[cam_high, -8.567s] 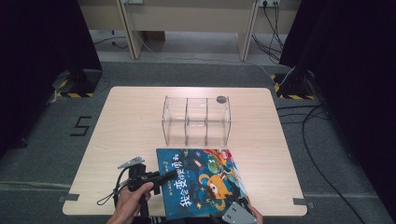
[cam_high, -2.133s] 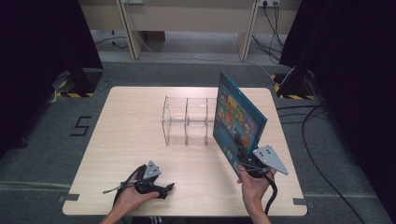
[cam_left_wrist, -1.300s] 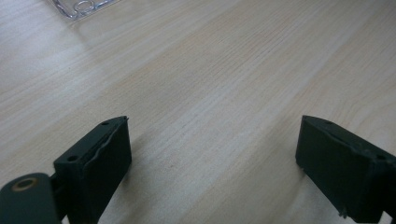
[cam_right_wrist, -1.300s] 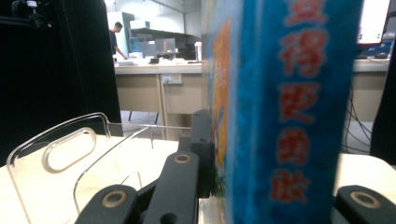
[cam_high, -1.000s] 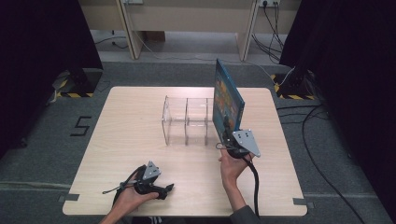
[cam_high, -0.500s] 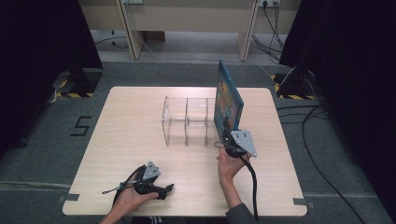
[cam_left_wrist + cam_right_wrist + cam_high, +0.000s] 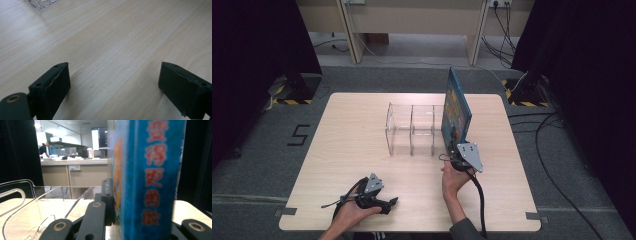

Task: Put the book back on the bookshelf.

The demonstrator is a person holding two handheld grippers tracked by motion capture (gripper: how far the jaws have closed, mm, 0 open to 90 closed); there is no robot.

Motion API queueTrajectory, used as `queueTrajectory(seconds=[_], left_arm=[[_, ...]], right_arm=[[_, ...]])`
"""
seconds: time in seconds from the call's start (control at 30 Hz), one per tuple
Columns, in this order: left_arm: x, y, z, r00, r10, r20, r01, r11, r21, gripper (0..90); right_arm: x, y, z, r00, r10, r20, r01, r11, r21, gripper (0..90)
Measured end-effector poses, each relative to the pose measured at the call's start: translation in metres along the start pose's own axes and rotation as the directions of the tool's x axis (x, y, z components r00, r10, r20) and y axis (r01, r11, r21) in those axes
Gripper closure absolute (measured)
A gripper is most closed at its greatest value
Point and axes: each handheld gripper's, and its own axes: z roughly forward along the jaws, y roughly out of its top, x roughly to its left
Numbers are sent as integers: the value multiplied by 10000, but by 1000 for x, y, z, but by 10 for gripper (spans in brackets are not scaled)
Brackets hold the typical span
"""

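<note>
Nearest, the left gripper (image 7: 387, 203) is rested on the table (image 7: 337, 150), jaws apart and empty. Beyond, the picture book (image 7: 455, 111) is clamped upright by the right gripper (image 7: 453, 148) beside the clear file rack (image 7: 412, 129); lowering into its rightmost slot is judged next, with careful alignment.

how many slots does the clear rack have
3, side by side in the clear rack on the table: left, middle and right. The upright blue book, clamped in the right gripper, stands at the right slot and partly hides it.

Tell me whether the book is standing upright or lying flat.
Upright. The blue book stands on edge beside the clear rack, clamped by the right gripper.
</note>
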Motion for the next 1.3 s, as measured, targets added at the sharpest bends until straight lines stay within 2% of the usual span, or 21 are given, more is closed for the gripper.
queueTrajectory(seconds=[0.13,0.2,0.33,0.37,0.47,0.63,0.73,0.8,0.93,1.03,1.1,1.2,1.3], left_arm=[[0,0,0,10000,-3,-2,3,10000,-1,96],[0,0,0,10000,-19,-6,19,10000,-10,95],[-1,0,0,10000,-31,-6,31,10000,-8,95],[-1,0,0,10000,-29,-5,29,10000,-7,95],[-1,0,0,10000,-29,-4,29,10000,10,94],[-1,0,0,10000,-34,-4,34,10000,8,94],[-1,0,0,10000,-40,-11,40,10000,9,94],[-1,0,0,10000,-37,-17,37,10000,18,94],[-1,0,0,10000,-19,-6,19,10000,17,94],[-1,0,-1,10000,-7,-7,7,10000,26,94],[-1,0,0,10000,-25,-7,25,10000,13,94],[-1,0,0,10000,-30,-15,30,10000,22,91],[-1,0,0,10000,-32,-16,32,10000,24,90]], right_arm=[[-1,0,-5,9998,-206,43,206,9998,14,805],[-2,0,-7,9999,-121,89,121,9999,40,803],[-6,2,-11,9991,-413,26,412,9987,287,786],[-7,2,-12,9983,-572,-53,574,9979,312,773],[-9,5,-17,9987,-454,-223,465,9976,511,728],[-16,6,-19,9970,-679,-368,704,9950,713,716],[-16,7,-20,9948,-886,-508,920,9933,696,682],[-15,6,-20,9958,-766,-494,802,9939,758,626],[-14,6,-22,9940,-882,-643,939,9913,920,602],[-16,8,-25,9955,-589,-741,675,9904,1204,558],[-20,9,-29,9953,-571,-788,671,9891,1310,541],[-27,10,-35,9931,-260,-1143,431,9878,1497,516],[-32,11,-39,9869,60,-1614,227,9842,1758,493]])
